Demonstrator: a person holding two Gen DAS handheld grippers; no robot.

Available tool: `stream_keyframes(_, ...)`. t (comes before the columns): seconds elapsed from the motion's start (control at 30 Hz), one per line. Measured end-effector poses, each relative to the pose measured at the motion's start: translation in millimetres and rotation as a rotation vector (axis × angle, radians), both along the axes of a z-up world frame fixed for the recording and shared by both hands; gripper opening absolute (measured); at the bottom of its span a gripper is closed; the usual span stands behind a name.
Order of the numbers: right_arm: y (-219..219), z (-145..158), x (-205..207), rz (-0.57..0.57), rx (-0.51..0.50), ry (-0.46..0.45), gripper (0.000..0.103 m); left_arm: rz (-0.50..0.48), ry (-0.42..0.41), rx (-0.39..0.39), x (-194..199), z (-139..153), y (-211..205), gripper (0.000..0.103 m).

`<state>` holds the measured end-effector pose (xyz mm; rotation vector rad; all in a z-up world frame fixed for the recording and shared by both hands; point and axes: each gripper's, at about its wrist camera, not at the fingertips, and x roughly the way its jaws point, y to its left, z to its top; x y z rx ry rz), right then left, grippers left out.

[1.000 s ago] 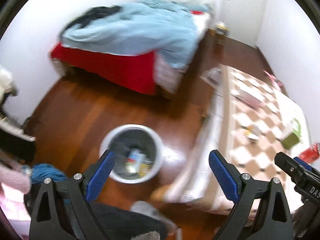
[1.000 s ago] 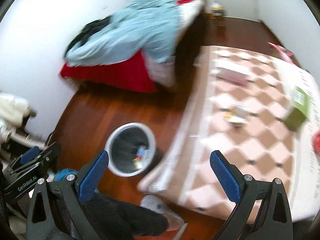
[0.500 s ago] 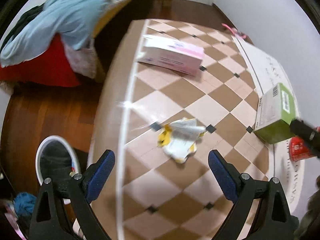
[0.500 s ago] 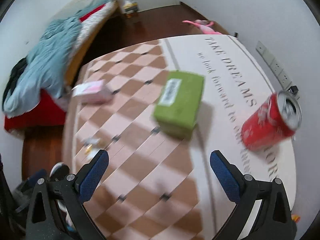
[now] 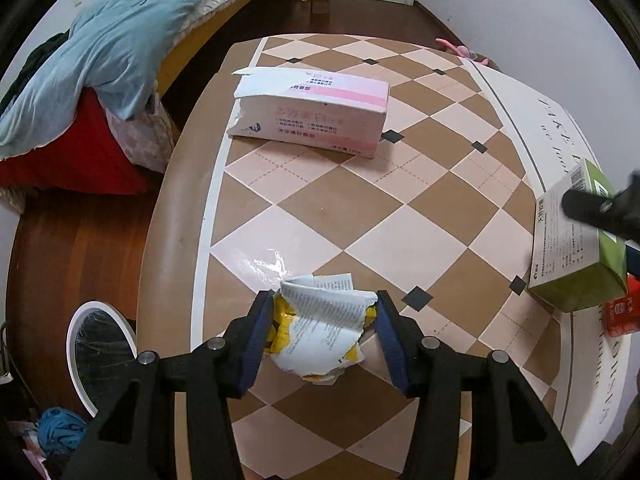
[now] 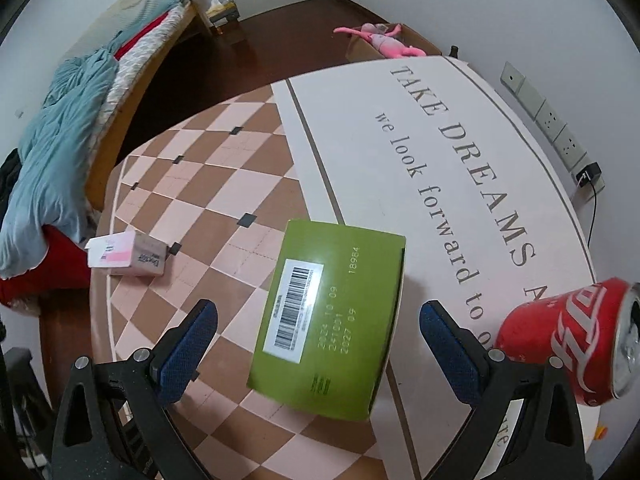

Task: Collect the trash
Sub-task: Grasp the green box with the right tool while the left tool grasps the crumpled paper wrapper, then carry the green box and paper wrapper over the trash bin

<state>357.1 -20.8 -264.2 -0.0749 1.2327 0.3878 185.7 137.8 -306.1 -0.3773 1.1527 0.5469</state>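
Note:
A crumpled white and yellow wrapper (image 5: 320, 328) lies on the checkered table (image 5: 172, 240) near its front edge. My left gripper (image 5: 323, 306) points down over it, its jaws closing, and both blue pads touch the wrapper's sides. In the right wrist view my right gripper (image 6: 318, 314) is open and hangs over a green box (image 6: 340, 272), which sits between its fingers untouched. A red soda can (image 6: 568, 340) lies on its side to the right of that box. A torn pink and white box (image 5: 312, 112) rests farther back on the table.
A white-rimmed waste bin (image 5: 74, 344) stands on the wooden floor left of the table. A bed with a blue blanket (image 5: 112, 48) is at the far left. A pink toy (image 6: 384, 40) and a wall socket strip (image 6: 552, 128) are beyond the table.
Both grippers swung from the bin side over to the table and lowered. The left jaws narrowed around the wrapper. The right gripper moved closer above the green box.

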Motion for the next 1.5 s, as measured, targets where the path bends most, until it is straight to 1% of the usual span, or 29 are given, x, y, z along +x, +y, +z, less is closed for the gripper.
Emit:
stream_keyframes(0.07,-0.5,-3.8,-1.0,0.002,0.0,0.014,0.092,-0.001,-0.001,0.005,-1.0,0.8,-0.4,0.047)
stream_keyframes(0.1,0.0,-6.6,-1.3,0.007,-0.009,0.021,0.078,0.0,-0.002,0.009,-1.9,2.0,-0.3,0.047)
stream_keyframes(0.13,0.7,-9.8,-1.6,0.01,-0.026,0.026,0.073,0.002,-0.008,0.014,-3.6,4.7,-0.5,0.047)
stream_keyframes(0.27,-3.6,-10.3,-4.9,0.017,-0.022,0.015,0.071,0.006,-0.034,0.033,-9.3,18.4,2.4,0.047)
stream_keyframes(0.37,-6.1,-2.3,-10.7,0.026,-0.016,-0.004,0.07,0.008,-0.065,0.07,-17.4,37.9,2.8,0.047)
stream_keyframes(0.6,-5.7,33.3,-39.3,0.079,0.013,-0.095,0.069,0.03,-0.145,0.173,-52.1,90.3,11.2,0.047)
stream_keyframes(0.67,-3.4,43.3,-49.2,0.102,0.022,-0.113,0.069,0.042,-0.161,0.176,-63.5,101.6,17.0,0.047)
stream_keyframes(0.77,3.7,61.0,-68.2,0.152,0.062,-0.135,0.068,0.068,-0.191,0.194,-88.0,121.6,27.4,0.047)
stream_keyframes(0.87,15.1,80.8,-92.2,0.21,0.125,-0.155,0.068,0.098,-0.217,0.213,-115.8,140.3,38.7,0.047)
stream_keyframes(1.0,41.1,102.4,-128.0,0.288,0.191,-0.165,0.067,0.154,-0.237,0.247,-161.0,162.1,58.3,0.047)
stream_keyframes(1.07,58.1,111.3,-148.8,0.334,0.214,-0.169,0.067,0.183,-0.237,0.261,-184.1,168.6,69.4,0.047)
stream_keyframes(1.23,108.1,124.1,-207.9,0.459,0.263,-0.16,0.067,0.256,-0.212,0.275,-240.1,169.8,97.7,0.047)
stream_keyframes(1.33,139.8,120.7,-243.3,0.526,0.274,-0.144,0.066,0.314,-0.194,0.265,-275.4,161.6,119.0,0.047)
stream_keyframes(1.43,174.2,108.4,-278.2,0.583,0.272,-0.111,0.066,0.379,-0.171,0.225,-309.1,141.8,146.8,0.047)
stream_keyframes(1.5,197.0,96.6,-298.4,0.615,0.255,-0.085,0.066,0.423,-0.159,0.16,-329.6,121.8,169.2,0.047)
